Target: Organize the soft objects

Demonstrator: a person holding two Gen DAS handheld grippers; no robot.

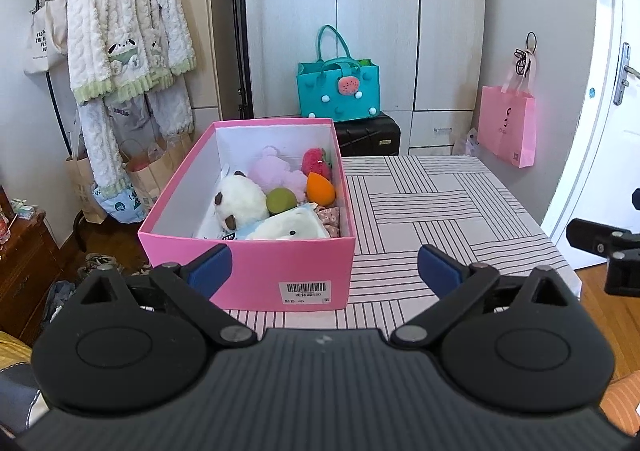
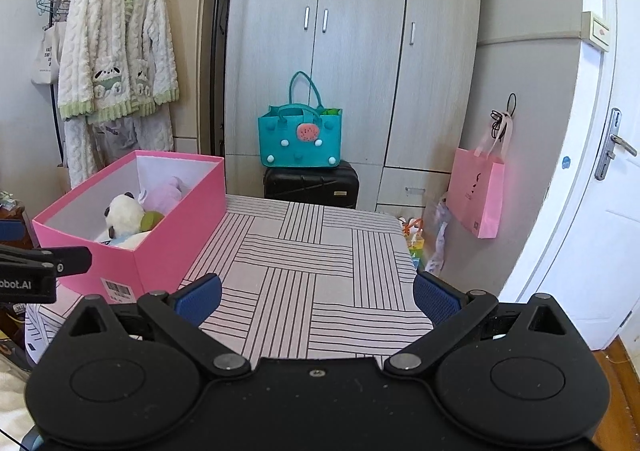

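Note:
A pink box (image 1: pixel 256 271) stands on the left of the striped table (image 1: pixel 440 211). It holds several soft toys: a white panda plush (image 1: pixel 238 203), a lilac plush (image 1: pixel 272 171), a red strawberry (image 1: pixel 316 163), an orange fruit (image 1: pixel 320 189), a green ball (image 1: pixel 281 201) and a white seal plush (image 1: pixel 288 229). My left gripper (image 1: pixel 324 271) is open and empty, just in front of the box. My right gripper (image 2: pixel 316 297) is open and empty over the table, to the right of the box (image 2: pixel 160 243). The panda (image 2: pixel 124 217) also shows in the right wrist view.
A teal felt bag (image 1: pixel 338 87) sits on a black suitcase (image 1: pixel 368 135) behind the table, before a wardrobe. A pink paper bag (image 1: pixel 506 127) hangs on the right wall by a white door. A fluffy robe (image 1: pixel 120 23) hangs on a rack at left.

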